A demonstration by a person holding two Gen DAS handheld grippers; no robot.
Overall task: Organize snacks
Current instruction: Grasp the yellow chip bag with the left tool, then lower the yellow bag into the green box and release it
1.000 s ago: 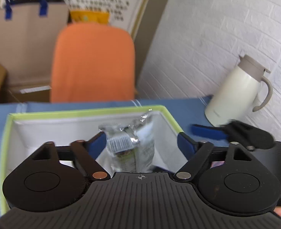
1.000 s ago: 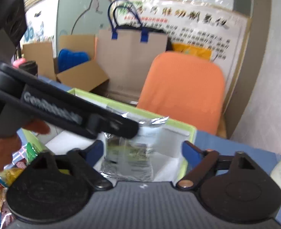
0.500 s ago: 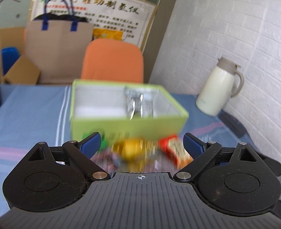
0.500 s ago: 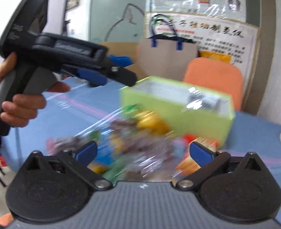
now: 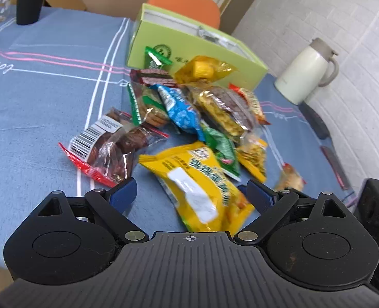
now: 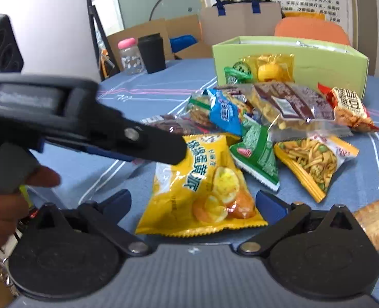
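Blue tablecloth (image 5: 35,97), yellow snack bag (image 5: 197,190) lengthwise toward gripper (image 5: 192,195)

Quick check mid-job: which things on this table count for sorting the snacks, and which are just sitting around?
For the job:
- snack pile, loose on the blue tablecloth
- big yellow packet, nearest both open tongs
- green box behind the pile

Just lying about:
- white thermos jug
- black cup
- pink-capped bottle
- orange chair
- paper bag

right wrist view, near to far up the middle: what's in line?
Right claw → big yellow egg-yolk pie snack bag → green triangular foil packet → clear pack of brown bars → light green cardboard box → orange chair back.
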